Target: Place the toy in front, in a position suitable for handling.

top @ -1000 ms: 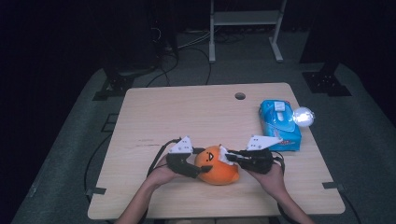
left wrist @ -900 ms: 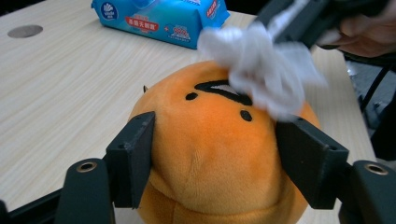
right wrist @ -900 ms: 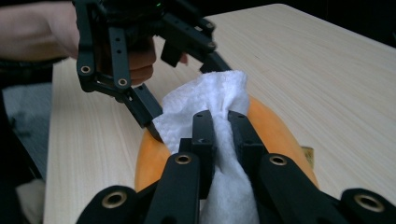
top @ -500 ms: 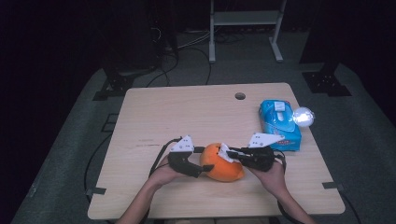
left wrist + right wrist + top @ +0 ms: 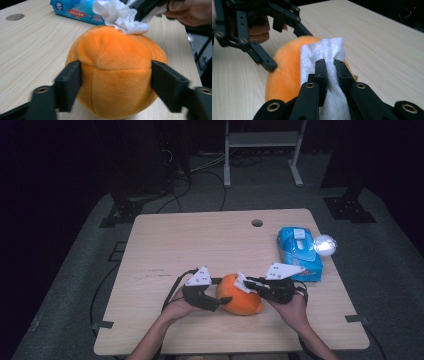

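Note:
An orange plush ball [image 5: 241,296] rests on the wooden table [image 5: 200,245] near its front edge. My left gripper [image 5: 221,301] is shut on the ball, one jaw pressed to each side of the orange plush ball [image 5: 115,62] in the left gripper view. From the right, my right gripper [image 5: 246,283] is shut on a white tissue [image 5: 240,281]. In the right gripper view its jaws pinch the crumpled tissue [image 5: 322,50] and hold it against the top of the ball [image 5: 284,72]. The tissue [image 5: 120,16] lies bunched on the ball's far upper side.
A blue tissue pack [image 5: 299,254] lies at the table's right edge, with a shiny white round object [image 5: 324,245] beside it. A small round hole [image 5: 257,223] sits near the far edge. A metal stand [image 5: 262,140] and cables occupy the dark floor behind.
The right gripper has slid the tissue slightly leftwards over the top of the ball. The left gripper has kept its hold and barely moved.

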`<state>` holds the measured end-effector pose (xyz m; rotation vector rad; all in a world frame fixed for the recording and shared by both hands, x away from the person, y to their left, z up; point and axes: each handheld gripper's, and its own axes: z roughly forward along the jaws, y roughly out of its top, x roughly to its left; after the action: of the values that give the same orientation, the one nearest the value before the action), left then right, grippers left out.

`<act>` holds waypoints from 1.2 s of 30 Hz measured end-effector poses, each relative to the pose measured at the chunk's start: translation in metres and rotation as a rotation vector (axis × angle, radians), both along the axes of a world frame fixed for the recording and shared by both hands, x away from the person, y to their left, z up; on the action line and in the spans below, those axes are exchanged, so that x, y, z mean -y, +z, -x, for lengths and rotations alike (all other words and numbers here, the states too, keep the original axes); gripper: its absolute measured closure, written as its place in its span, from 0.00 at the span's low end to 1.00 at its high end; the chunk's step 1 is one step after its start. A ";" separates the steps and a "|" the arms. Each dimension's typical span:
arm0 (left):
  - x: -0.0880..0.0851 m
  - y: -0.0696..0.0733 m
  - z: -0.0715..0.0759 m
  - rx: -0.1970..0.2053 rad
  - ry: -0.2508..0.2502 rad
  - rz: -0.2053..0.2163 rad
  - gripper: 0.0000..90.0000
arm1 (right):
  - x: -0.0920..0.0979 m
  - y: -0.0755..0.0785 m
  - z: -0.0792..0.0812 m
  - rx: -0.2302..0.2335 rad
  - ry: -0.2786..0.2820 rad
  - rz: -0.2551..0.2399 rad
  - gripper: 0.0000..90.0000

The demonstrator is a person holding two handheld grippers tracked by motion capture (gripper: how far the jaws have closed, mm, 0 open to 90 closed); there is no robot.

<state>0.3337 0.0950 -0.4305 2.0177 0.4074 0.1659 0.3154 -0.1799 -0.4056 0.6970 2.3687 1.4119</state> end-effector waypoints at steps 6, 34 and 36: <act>0.002 -0.002 -0.004 -0.073 0.021 0.035 0.26 | -0.001 0.001 0.005 -0.001 0.018 -0.017 0.91; 0.016 0.006 0.018 0.067 -0.076 -0.040 0.33 | -0.023 0.011 0.023 0.015 0.104 -0.011 0.91; 0.020 0.008 0.024 0.120 -0.095 -0.077 0.35 | -0.028 0.014 0.023 0.031 0.109 -0.001 0.91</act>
<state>0.3096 0.0749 -0.4221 2.0854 0.2316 0.2455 0.2919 -0.1515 -0.3915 0.5499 2.4144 1.4566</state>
